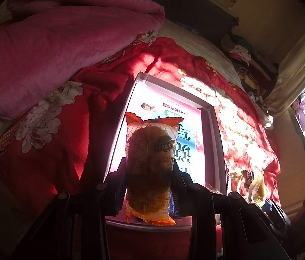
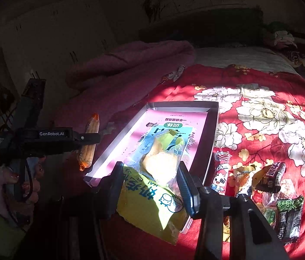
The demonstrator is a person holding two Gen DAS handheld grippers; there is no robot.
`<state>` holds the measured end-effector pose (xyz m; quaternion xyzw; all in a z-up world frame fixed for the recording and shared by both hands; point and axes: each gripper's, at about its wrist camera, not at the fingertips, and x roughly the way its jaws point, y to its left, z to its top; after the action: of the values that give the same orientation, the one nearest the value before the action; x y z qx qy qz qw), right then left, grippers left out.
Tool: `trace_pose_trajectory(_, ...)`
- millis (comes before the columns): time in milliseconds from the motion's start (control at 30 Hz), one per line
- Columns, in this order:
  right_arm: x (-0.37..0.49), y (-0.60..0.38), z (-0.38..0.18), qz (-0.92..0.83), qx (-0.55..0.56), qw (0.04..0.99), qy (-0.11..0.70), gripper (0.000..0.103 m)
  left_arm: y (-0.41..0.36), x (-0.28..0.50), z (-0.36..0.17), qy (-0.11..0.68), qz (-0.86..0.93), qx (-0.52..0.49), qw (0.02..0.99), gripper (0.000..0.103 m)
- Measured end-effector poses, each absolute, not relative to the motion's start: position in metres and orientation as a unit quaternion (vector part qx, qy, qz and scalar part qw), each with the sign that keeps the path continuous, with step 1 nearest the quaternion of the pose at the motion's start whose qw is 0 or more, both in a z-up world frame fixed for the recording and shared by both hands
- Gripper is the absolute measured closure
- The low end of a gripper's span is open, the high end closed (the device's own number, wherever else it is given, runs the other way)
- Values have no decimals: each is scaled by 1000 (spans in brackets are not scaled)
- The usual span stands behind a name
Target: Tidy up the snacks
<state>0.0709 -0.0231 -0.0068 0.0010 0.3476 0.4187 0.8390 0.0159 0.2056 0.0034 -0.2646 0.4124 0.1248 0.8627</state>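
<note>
- Fingers of the left gripper point(image 1: 149, 173) pinch an orange-edged bread packet point(image 1: 150, 166) upright, ahead of it the pink-lined box point(image 1: 214, 130).
- The right gripper point(image 2: 150, 182) clamps a yellow snack bag point(image 2: 152, 203) over the box's near end.
- Loose snacks point(image 2: 269, 186) lie right of it on the red floral quilt point(image 2: 260, 108).

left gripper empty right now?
No, the left gripper is shut on an orange-ended bread pack, held upright between its fingers above the box.

Red floral bedspread point(image 2: 260, 112), prob. pink blanket point(image 1: 65, 32).
</note>
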Motion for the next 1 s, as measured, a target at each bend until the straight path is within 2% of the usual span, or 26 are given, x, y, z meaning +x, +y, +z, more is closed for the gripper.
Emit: trace_pose_trajectory(1000,64,33,-38,431,-78,819,372,54,195,26,-33,452,118,-223,856,66)
